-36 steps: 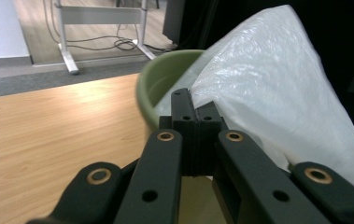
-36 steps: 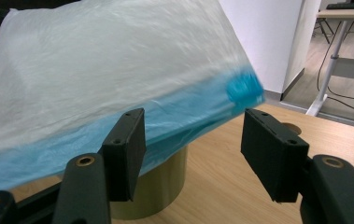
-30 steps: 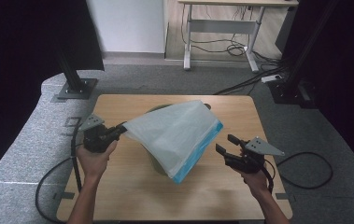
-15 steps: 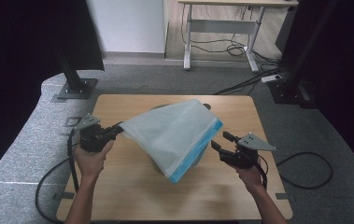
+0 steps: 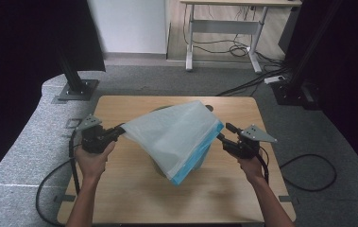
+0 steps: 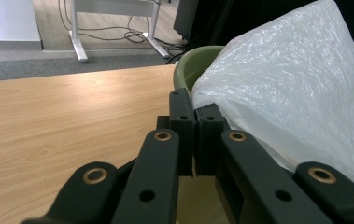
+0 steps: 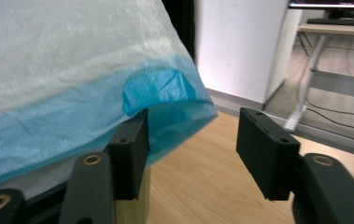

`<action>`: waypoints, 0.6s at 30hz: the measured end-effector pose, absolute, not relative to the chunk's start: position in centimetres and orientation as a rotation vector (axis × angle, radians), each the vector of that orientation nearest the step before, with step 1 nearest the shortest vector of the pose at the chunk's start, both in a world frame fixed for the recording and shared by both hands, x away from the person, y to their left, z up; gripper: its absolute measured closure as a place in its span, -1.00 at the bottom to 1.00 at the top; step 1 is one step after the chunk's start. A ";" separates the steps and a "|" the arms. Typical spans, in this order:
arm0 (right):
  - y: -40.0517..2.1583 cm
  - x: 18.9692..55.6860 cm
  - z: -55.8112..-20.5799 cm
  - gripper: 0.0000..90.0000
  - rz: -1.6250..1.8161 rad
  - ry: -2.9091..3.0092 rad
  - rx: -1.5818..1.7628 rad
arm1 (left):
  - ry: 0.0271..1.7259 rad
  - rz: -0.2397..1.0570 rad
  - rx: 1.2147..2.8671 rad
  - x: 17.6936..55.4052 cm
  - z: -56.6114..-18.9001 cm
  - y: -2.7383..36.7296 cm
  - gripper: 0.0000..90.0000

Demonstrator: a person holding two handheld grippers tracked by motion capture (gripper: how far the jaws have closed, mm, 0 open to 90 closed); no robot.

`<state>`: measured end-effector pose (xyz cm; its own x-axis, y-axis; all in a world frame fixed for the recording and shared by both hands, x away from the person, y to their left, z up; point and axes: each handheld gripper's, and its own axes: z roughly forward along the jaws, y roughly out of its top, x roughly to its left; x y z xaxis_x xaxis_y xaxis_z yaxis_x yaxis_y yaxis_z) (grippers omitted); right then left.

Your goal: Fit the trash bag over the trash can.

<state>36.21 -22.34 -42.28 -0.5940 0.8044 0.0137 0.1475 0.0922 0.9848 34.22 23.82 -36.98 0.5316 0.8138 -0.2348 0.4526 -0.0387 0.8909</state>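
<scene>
A white translucent plastic bag (image 5: 176,135) with a blue hem hangs spread over a green bin (image 5: 159,166) on the wooden table (image 5: 134,189). My left gripper (image 5: 120,128) is shut on the bag's left corner; in the left gripper view its jaws (image 6: 194,105) meet at the bag (image 6: 296,93), with the bin (image 6: 195,65) behind. My right gripper (image 5: 223,132) stands open at the bag's right edge, and its jaws have just been closing. In the right gripper view (image 7: 193,140) the blue hem (image 7: 160,88) rests by the left jaw and reaches into the gap, unpressed.
The bin sits mid-table under the bag. A light desk (image 5: 224,19) with loose cables stands beyond the table. Black stand bases (image 5: 75,90) flank the far corners. Cables (image 5: 309,175) trail on the grey floor at both sides.
My right gripper has moved left to the bag's blue edge and its jaws have narrowed. The left gripper and the bag's left corner have stayed put.
</scene>
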 end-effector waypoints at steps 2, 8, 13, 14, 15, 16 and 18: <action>-22.5 36.4 -42.2 0.31 1.572 1.798 0.897 | 1.076 0.412 1.684 34.4 -37.0 23.3 0.94; -22.6 35.8 -41.4 0.97 1.542 1.762 0.846 | 1.052 0.397 1.694 34.9 -36.9 22.0 0.94; -23.4 35.3 -39.9 0.97 1.552 1.720 0.850 | 1.038 0.356 1.678 35.8 -36.7 20.6 0.94; -23.4 35.3 -39.9 0.97 1.552 1.720 0.850 | 1.038 0.356 1.678 35.8 -36.7 20.6 0.94; -23.9 35.1 -39.3 0.97 1.551 1.685 0.864 | 1.020 0.347 1.686 36.0 -36.6 19.7 0.94; -23.9 35.1 -39.3 0.97 1.551 1.685 0.864 | 1.020 0.347 1.686 36.0 -36.6 19.7 0.94; -24.6 34.9 -38.9 0.97 1.555 1.656 0.884 | 0.998 0.334 1.700 36.2 -36.4 18.6 0.93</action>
<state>34.89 -24.59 -38.86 -0.5308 0.8469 -0.0317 0.0215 0.0508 0.9985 36.18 18.63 -36.36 0.6080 0.7525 -0.2532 0.4489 -0.0628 0.8914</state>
